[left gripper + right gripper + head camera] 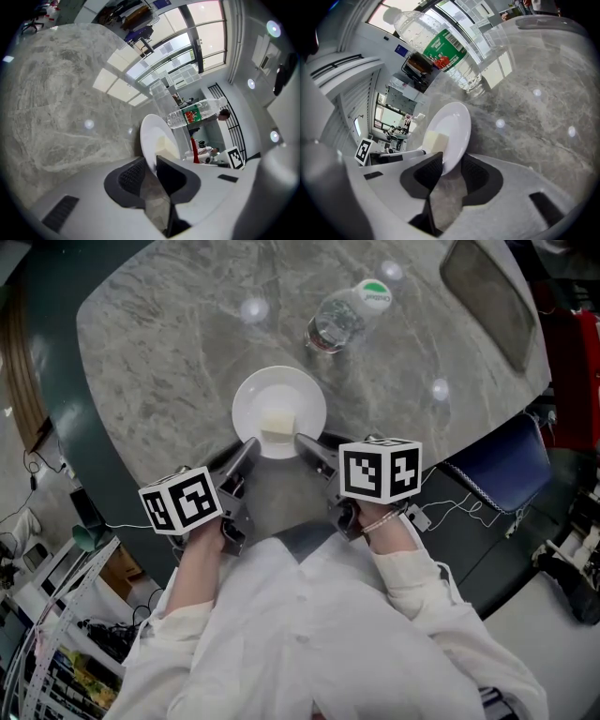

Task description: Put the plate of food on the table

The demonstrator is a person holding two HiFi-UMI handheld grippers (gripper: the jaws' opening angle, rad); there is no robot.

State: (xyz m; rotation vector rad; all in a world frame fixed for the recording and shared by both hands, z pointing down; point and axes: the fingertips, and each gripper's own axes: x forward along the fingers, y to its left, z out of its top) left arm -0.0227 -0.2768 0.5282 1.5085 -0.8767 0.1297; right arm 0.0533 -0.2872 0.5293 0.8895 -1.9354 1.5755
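A white plate (279,395) with a pale block of food (277,425) lies on the grey marble table (159,352), near its front edge. My left gripper (251,446) meets the plate's near left rim, and in the left gripper view its jaws (151,165) pinch the plate (151,133) rim tightly. My right gripper (304,441) is at the near right rim. In the right gripper view the plate (454,126) rim sits between the jaws (452,168) with a gap beside one pad. The food (435,142) sits close to that rim.
A clear water bottle with a green label (342,317) lies on its side just beyond the plate. A dark tray (487,292) sits at the table's far right. A blue chair (502,470) stands right of the round table; cluttered shelves (56,652) are at lower left.
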